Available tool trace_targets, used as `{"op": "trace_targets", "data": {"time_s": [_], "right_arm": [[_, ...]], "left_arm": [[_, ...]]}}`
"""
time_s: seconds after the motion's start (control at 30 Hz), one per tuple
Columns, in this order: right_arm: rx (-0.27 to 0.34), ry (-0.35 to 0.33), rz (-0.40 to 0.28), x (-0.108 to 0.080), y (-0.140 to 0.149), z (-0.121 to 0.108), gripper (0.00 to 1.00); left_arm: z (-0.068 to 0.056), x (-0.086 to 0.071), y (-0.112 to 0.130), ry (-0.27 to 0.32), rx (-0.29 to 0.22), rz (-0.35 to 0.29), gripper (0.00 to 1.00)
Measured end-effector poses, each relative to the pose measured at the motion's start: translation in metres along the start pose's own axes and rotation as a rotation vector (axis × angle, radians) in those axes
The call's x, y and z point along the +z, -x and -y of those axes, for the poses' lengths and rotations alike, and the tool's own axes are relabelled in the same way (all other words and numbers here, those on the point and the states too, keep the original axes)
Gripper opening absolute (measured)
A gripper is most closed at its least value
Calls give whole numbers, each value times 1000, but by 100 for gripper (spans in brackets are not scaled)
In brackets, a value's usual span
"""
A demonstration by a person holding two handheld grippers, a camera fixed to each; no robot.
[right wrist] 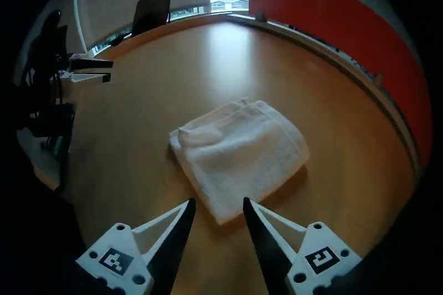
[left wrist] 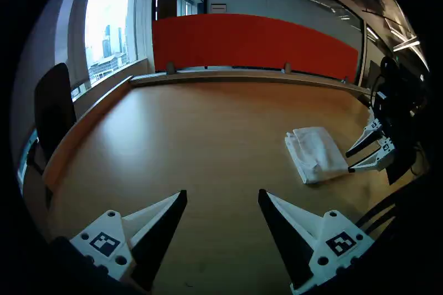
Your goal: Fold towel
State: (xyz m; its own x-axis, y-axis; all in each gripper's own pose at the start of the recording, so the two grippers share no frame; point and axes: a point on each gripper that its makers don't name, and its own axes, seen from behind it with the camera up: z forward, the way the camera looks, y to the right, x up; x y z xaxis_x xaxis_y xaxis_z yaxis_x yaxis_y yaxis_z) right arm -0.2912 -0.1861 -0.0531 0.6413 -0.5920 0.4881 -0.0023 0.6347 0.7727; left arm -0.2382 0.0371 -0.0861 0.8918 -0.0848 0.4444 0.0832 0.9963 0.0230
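Observation:
A white towel lies folded into a small rectangle on the wooden table. In the right gripper view my right gripper stands open just short of the towel's near edge, with nothing between its fingers. In the left gripper view the same towel lies at the right, with the right gripper beside it, fingertips near its right edge. My left gripper hangs open over bare table, well to the left of the towel. The left gripper also appears far off at the left of the right gripper view.
A red divider panel runs along the table's far edge. A dark chair stands at the left side by the windows. Another chair sits past the table's far rim in the right gripper view.

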Motion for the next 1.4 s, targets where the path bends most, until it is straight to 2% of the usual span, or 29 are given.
{"op": "trace_targets", "data": {"time_s": [0.37,0.63,0.97,1.1,1.23,1.4], "right_arm": [[31,34,32,4,24,-4,65],[43,55,31,9,29,-5,65],[80,96,24,12,28,-10,29],[83,100,23,10,29,-10,25],[80,100,22,8,28,-9,10],[81,103,26,7,27,-10,7]], "left_arm": [[-1,1,2,3,1,1,96],[-2,1,3,4,5,3,96],[-3,1,3,6,2,2,95],[-2,0,2,5,3,1,96],[-1,0,2,4,5,2,96],[0,1,1,6,6,-1,96]]}}
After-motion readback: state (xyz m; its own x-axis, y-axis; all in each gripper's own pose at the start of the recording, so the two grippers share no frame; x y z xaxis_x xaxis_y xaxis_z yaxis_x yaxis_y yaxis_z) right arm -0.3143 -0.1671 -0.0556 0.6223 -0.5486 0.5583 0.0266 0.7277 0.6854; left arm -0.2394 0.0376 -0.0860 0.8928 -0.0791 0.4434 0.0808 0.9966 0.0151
